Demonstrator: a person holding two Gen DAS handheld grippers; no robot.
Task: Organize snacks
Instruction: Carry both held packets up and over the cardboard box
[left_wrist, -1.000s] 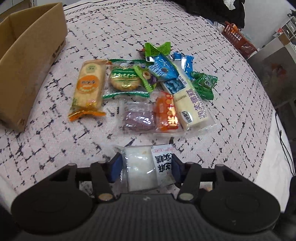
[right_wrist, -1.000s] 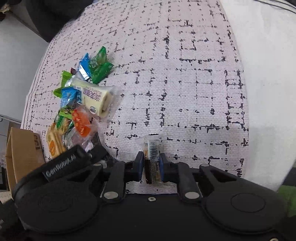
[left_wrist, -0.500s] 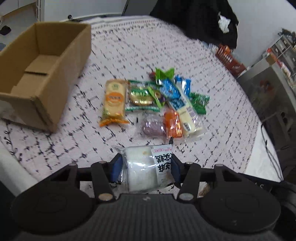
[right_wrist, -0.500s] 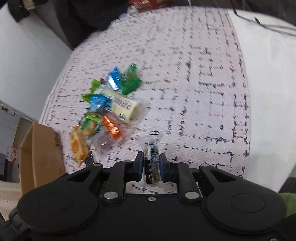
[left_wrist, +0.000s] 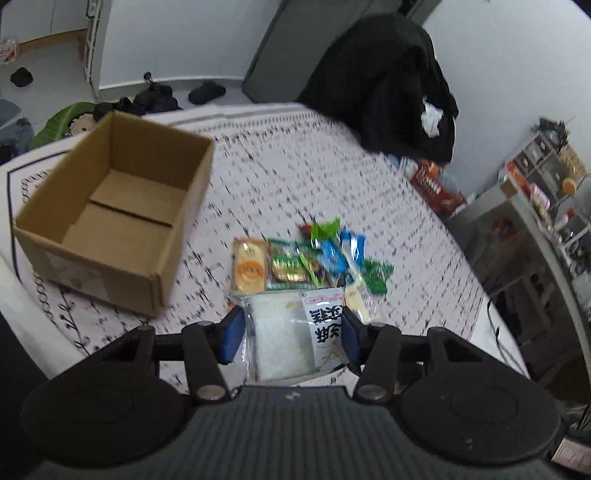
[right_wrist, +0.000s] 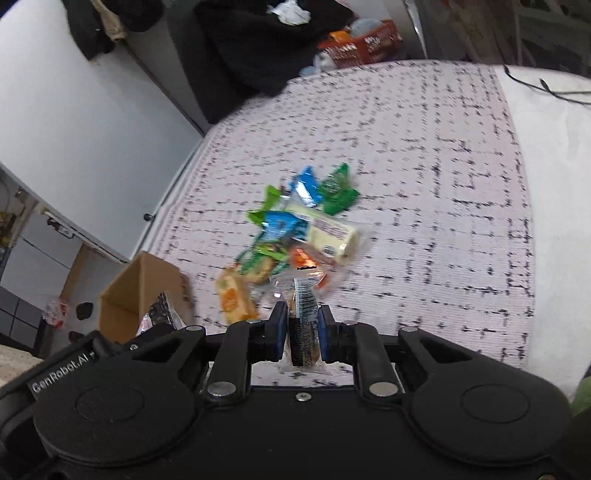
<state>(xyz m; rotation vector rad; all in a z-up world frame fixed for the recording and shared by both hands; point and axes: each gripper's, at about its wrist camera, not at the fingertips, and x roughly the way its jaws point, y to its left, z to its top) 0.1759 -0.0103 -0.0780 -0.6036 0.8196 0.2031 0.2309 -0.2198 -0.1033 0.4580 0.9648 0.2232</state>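
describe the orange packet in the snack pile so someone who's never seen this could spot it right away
On the patterned cloth, to the right of the open cardboard box, lies a snack pile. The orange packet sits at the pile's left edge, the side nearest the box. It alone is a flat orange-yellow rectangle with a round orange mark; its neighbours are green and blue wrappers.

White walls (left_wrist: 166, 40), a black-flecked pale cloth (left_wrist: 295, 177), dark clothing (left_wrist: 388, 85) hung behind, cluttered shelves (left_wrist: 546, 177) at the side.

Matt cardboard box (left_wrist: 110, 206), glossy plastic snack wrappers (left_wrist: 310, 258), woven cloth cover (right_wrist: 424, 184)
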